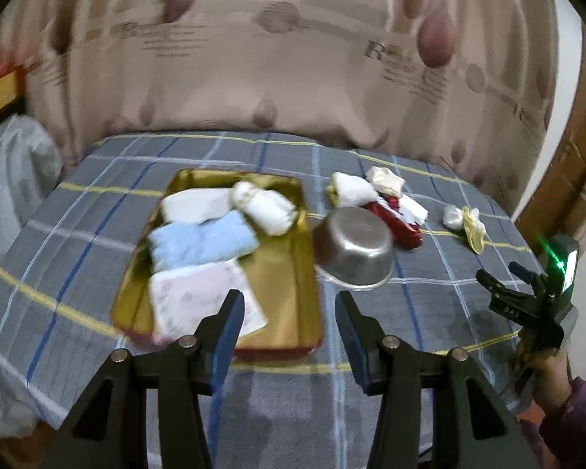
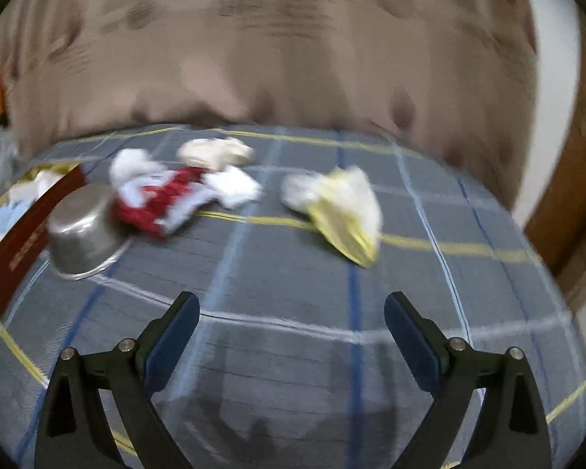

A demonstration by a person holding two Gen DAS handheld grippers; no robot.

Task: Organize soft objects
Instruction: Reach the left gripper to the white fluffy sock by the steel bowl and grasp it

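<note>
A gold tin tray [image 1: 289,269] lies on the plaid bed and holds a white folded cloth [image 1: 193,204], a blue one [image 1: 203,243], a pale pink printed one [image 1: 199,297] and a white rolled sock [image 1: 263,208]. My left gripper [image 1: 289,305] hovers open over the tray's near right corner, nothing between its fingers. Loose on the bed lie a white roll [image 1: 351,189], a red-and-white sock [image 2: 156,199], a cream piece [image 2: 215,152] and a white-and-yellow sock pair [image 2: 340,203]. My right gripper [image 2: 293,312] stands wide open and empty above bare bedspread, short of the yellow pair.
An upturned steel bowl [image 1: 355,246] rests against the tray's right side. A padded headboard [image 1: 293,58] rises behind the bed [image 2: 293,273]. A wooden door frame [image 2: 578,195] stands at right. The right gripper and the hand holding it [image 1: 543,312] show at the left view's right edge.
</note>
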